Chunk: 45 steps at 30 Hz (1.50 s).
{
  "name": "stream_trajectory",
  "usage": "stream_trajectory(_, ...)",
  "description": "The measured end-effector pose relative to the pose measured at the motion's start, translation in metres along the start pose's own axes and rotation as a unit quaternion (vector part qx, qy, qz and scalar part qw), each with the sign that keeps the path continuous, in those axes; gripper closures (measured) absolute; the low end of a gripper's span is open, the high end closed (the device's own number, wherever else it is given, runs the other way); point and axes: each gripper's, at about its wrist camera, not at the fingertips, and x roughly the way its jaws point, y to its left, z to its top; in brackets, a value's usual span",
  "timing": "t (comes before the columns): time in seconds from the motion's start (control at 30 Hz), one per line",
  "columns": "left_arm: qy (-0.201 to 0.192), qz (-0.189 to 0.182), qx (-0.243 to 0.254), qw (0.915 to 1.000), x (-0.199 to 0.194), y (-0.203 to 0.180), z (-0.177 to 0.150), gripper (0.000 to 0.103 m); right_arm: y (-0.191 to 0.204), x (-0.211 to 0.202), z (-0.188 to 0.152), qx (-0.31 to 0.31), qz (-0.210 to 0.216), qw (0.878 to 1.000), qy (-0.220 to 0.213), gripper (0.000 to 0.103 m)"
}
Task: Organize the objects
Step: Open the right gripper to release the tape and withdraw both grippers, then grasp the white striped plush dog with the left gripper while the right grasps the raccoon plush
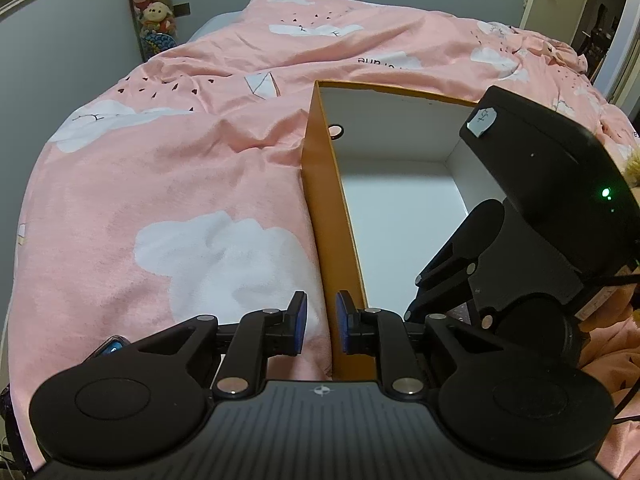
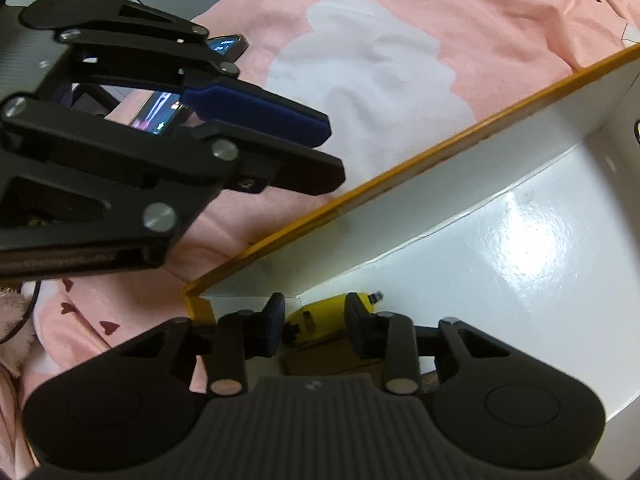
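Blue-padded fingers of the left gripper [image 1: 321, 322] straddle the near end of the orange box wall [image 1: 320, 208], one pad outside over the pink quilt [image 1: 160, 184], one inside; they stand slightly apart, and I cannot tell whether the pads actually touch the cardboard. Over in the right wrist view, the right gripper [image 2: 314, 320] reaches down into the near corner of the box [image 2: 400, 168], its fingers parted around a small yellow object [image 2: 320, 314] (too hidden to name), which lies on the white floor against the corner. The gap looks a little wider than the object, so I judge nothing is clamped yet.

Risks, as I read them: the box sits on soft bedding, so any push from the right gripper could tip or slide it unless the left one steadies the wall. The yellow thing is jammed close to the corner, and a finger could catch the cardboard instead of closing on it, or squeeze it out sideways across the glossy floor. The two grippers are also near each other and could collide.
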Motion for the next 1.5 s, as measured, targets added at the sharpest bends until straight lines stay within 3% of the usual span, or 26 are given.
stream_trajectory(0.17, -0.005, 0.001, 0.005, 1.0000, -0.004, -0.006, 0.001, 0.081, 0.006, -0.003, -0.002, 0.000, -0.005, 1.000, -0.013, 0.066)
stream_trajectory(0.57, -0.022, 0.004, 0.031, 0.9993, -0.023, -0.032, 0.003, 0.075, 0.023, -0.046, -0.021, 0.031, -0.047, 0.996, -0.076, 0.048)
stream_trajectory(0.73, -0.029, 0.000, 0.047, 0.9985, -0.030, -0.050, 0.004, 0.074, 0.040, -0.068, -0.059, 0.062, -0.076, 0.988, -0.116, 0.042)
stream_trajectory(0.9, -0.046, -0.015, 0.058, 0.9971, -0.034, -0.069, 0.004, 0.073, 0.018, -0.082, -0.079, 0.101, -0.122, 0.971, -0.180, 0.037)
stream_trajectory(1.0, -0.062, -0.026, 0.062, 0.9958, -0.035, -0.082, 0.006, 0.071, 0.021, -0.097, -0.100, 0.125, -0.156, 0.954, -0.222, 0.034)
stream_trajectory(1.17, -0.072, -0.056, 0.091, 0.9917, -0.030, -0.111, 0.010, 0.070, 0.022, -0.119, -0.152, 0.188, -0.228, 0.913, -0.280, 0.032)
stream_trajectory(1.3, -0.075, -0.073, 0.119, 0.9873, -0.021, -0.140, 0.015, 0.066, 0.014, -0.140, -0.207, 0.261, -0.276, 0.870, -0.315, 0.031)
stream_trajectory(1.5, -0.066, -0.136, 0.121, 0.9812, 0.002, -0.179, 0.030, 0.066, -0.011, -0.146, -0.263, 0.361, -0.342, 0.797, -0.343, 0.030)
